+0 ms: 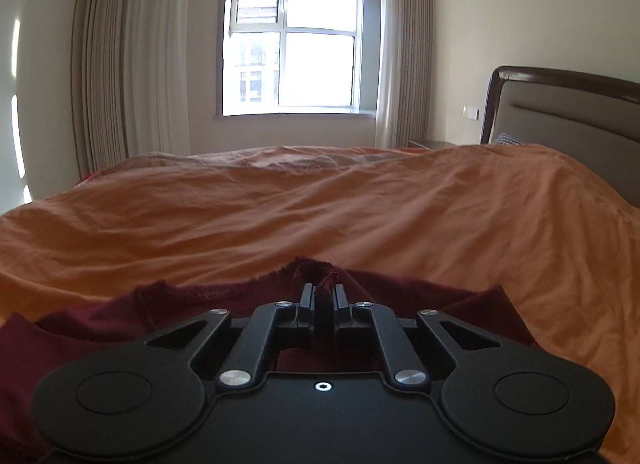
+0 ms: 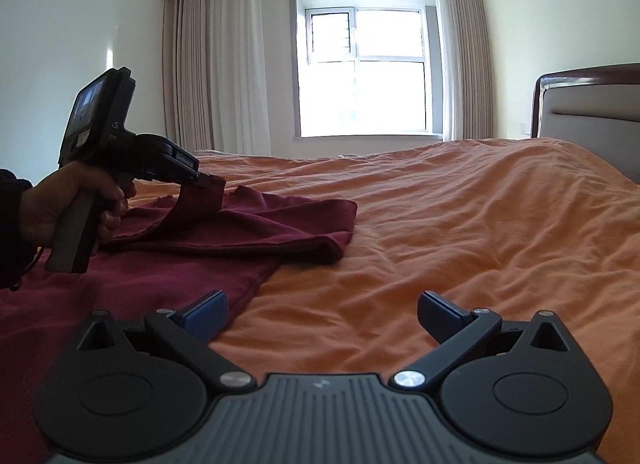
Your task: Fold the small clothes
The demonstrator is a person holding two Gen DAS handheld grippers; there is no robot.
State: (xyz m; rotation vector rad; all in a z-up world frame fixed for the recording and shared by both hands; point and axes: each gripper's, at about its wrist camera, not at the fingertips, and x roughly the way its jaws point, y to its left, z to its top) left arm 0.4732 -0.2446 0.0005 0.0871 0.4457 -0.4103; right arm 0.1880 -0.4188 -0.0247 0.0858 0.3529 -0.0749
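A dark red garment [image 2: 240,232] lies on the orange bedcover [image 2: 440,224], with one part folded over the rest. My left gripper [image 1: 322,291] is shut on a bunched edge of that garment [image 1: 188,304], which sticks up between its fingers. In the right wrist view the left gripper [image 2: 206,180] holds the pinched strip lifted a little above the cloth, a hand [image 2: 72,204] gripping its handle. My right gripper [image 2: 323,314] hovers low over the bedcover beside the garment's right edge, jaws wide open, nothing between its blue pads [image 2: 208,310].
The bed fills the near and middle ground; its padded headboard [image 2: 592,112] rises at the right. A window [image 2: 366,68] with beige curtains [image 2: 216,68] is on the far wall. A small bedside table [image 1: 436,143] stands by the headboard.
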